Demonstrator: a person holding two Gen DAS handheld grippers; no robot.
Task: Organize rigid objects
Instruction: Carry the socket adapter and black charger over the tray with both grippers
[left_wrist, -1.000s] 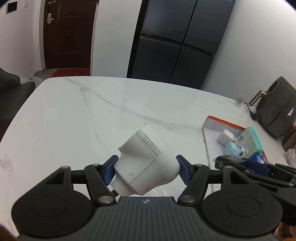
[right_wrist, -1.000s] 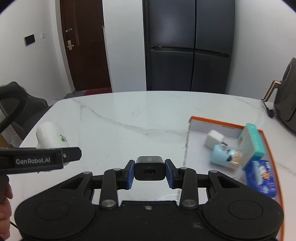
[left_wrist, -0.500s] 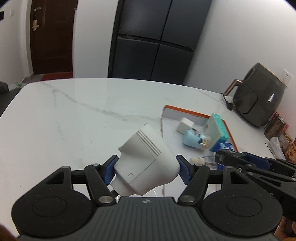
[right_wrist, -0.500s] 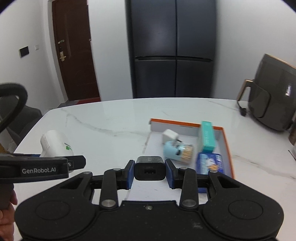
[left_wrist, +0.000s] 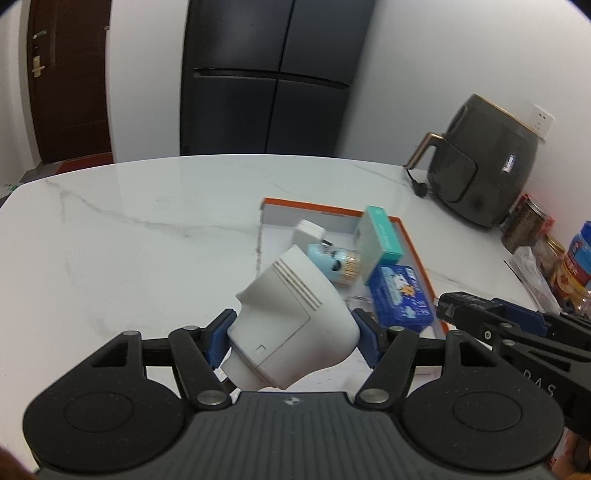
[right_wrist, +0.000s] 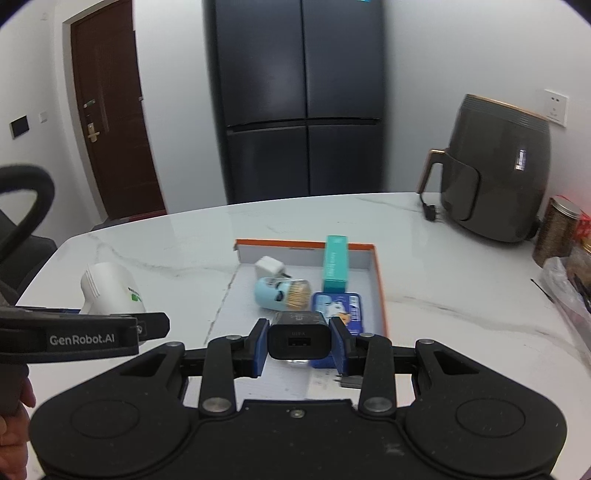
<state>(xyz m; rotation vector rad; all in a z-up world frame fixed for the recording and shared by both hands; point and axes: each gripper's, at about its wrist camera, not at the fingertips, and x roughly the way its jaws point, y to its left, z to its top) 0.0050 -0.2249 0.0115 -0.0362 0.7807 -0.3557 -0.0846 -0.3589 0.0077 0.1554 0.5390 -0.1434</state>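
My left gripper (left_wrist: 293, 334) is shut on a large white plug adapter (left_wrist: 291, 325) and holds it above the table, just left of the tray's near left corner. My right gripper (right_wrist: 300, 345) is shut on a black USB charger (right_wrist: 298, 339) over the near end of the orange-rimmed tray (right_wrist: 380, 291). The tray holds a white charger cube (right_wrist: 269, 266), a light blue toothpick jar (right_wrist: 282, 294) on its side, a teal box (right_wrist: 335, 263) and a blue tin (right_wrist: 338, 308). The white adapter also shows in the right wrist view (right_wrist: 110, 290), to the left.
A grey air fryer (right_wrist: 495, 170) stands at the back right of the white marble table (right_wrist: 443, 266). Jars and bottles (left_wrist: 576, 262) and a plastic bag (right_wrist: 569, 291) crowd the right edge. A dark fridge and a brown door are behind.
Both grippers have swung right toward the tray with their loads; the tray now sits straight ahead of them and closer. Neither grip has changed.
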